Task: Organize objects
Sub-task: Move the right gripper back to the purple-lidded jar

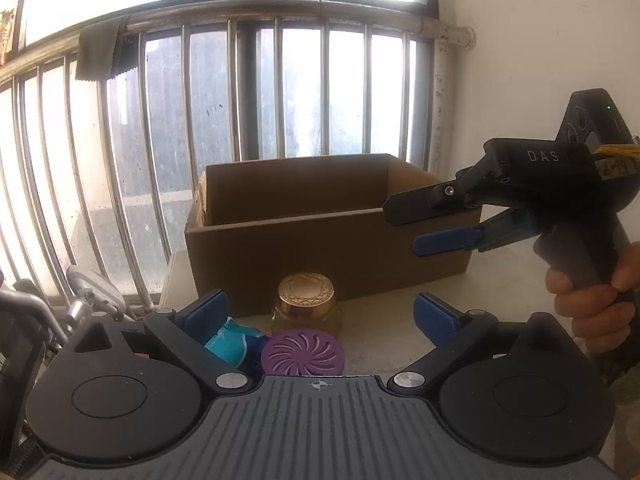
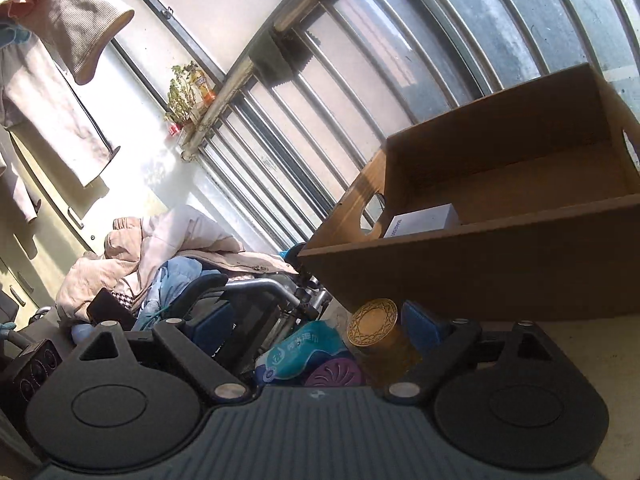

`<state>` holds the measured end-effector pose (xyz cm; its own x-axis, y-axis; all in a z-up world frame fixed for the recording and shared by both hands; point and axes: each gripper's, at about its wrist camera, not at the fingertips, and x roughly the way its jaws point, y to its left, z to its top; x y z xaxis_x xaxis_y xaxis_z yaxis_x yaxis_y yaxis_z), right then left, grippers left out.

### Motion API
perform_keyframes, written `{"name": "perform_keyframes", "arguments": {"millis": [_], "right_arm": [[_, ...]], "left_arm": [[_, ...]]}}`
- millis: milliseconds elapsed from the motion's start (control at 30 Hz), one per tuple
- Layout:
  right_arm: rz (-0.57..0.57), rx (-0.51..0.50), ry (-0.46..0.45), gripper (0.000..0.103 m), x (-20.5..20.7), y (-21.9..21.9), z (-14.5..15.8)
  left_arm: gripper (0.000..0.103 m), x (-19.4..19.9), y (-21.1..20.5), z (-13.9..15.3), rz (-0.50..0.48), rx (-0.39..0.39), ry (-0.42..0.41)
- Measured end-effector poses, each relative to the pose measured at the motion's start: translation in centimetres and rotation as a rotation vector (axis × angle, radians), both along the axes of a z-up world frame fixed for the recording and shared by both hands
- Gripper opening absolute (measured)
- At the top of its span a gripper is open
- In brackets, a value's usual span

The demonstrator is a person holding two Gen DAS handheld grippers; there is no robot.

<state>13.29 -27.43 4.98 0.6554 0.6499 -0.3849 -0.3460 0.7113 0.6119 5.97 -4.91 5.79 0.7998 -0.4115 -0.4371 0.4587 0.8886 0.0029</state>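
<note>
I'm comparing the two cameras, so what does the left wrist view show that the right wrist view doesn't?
Left wrist only: the right gripper from outside, open and empty, its hand on the handle.

Right wrist only: a white box inside the cardboard box, plus hanging clothes and a potted plant.

Both: the cardboard box, gold-lidded jar, purple disc and teal packet.

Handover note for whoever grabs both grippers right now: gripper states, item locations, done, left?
Left gripper: open, empty, low over the items.
Right gripper: open, empty, raised beside the cardboard box.
In the box: one white carton.
On the table in front of the box: gold-lidded jar, purple disc, teal tissue pack.
Done: the carton is boxed.
Left: likely those three.
</note>
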Motion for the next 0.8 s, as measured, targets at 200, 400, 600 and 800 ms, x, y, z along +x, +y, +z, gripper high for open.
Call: {"name": "perform_keyframes", "arguments": {"millis": [200,400,600,800], "right_arm": [[0.026,-0.027,0.049,0.087,-1.1,2.2,-3.2],[0.058,-0.031,0.078,0.075,-0.7,3.5,-4.4],[0.061,-0.069,0.093,0.072,0.3,4.4,-5.0],[0.072,-0.083,0.125,0.071,1.5,4.9,-5.8]], "left_arm": [[0.100,-0.5,-0.8,-2.8,0.001,0.090,0.025],[0.100,-0.5,-1.5,-4.6,-0.006,0.140,0.027],[0.100,-0.2,-2.3,-6.3,-0.015,0.173,0.051],[0.100,0.4,-1.9,-6.8,-0.021,0.166,0.075]]}}
